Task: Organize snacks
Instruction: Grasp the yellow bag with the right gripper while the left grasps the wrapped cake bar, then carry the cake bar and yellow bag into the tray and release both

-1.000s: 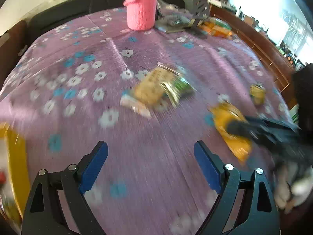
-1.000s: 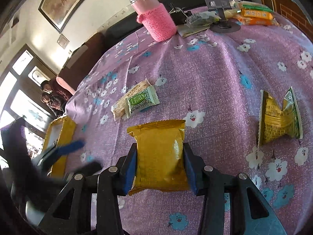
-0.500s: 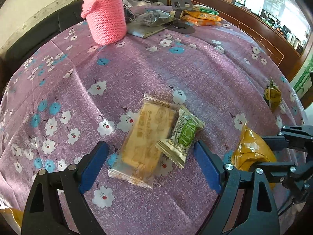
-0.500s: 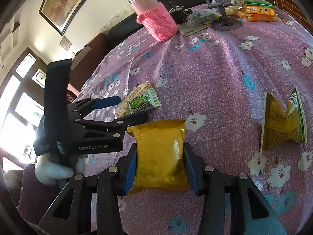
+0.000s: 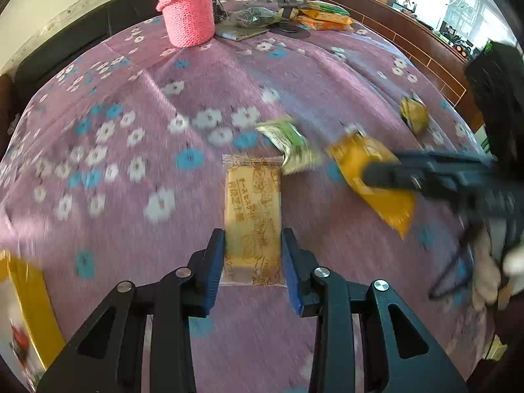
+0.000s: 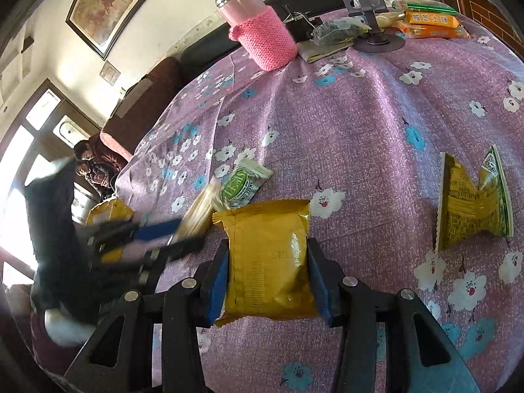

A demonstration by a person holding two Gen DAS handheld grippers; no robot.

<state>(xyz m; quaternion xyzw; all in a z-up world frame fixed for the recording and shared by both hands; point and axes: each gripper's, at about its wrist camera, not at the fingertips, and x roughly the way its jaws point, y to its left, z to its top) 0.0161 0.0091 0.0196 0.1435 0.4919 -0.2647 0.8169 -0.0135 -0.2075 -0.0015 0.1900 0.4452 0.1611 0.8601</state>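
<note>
My left gripper (image 5: pixel 252 255) is shut on a clear-wrapped cracker packet (image 5: pixel 252 209) and holds it above the purple flowered tablecloth (image 5: pixel 131 196). My right gripper (image 6: pixel 267 273) is shut on a golden-yellow snack pouch (image 6: pixel 268 262); the pouch also shows in the left wrist view (image 5: pixel 370 177). A small green sachet (image 6: pixel 244 185) lies on the cloth just beyond both grippers. A crumpled yellow-green packet (image 6: pixel 471 203) lies to the right. The left gripper with its cracker packet (image 6: pixel 196 213) appears blurred at the left of the right wrist view.
A pink flask in a knitted sleeve (image 6: pixel 262 36) stands at the back. Beside it are a phone stand (image 6: pixel 370 16), a plastic bag and orange snack packs (image 6: pixel 432 23). A yellow box (image 5: pixel 29 308) sits at the table's left edge. A sofa lies behind.
My left gripper closed on the cracker packet, lifted it off the cloth and swung left. The green sachet stayed on the cloth. My right gripper kept holding the yellow pouch.
</note>
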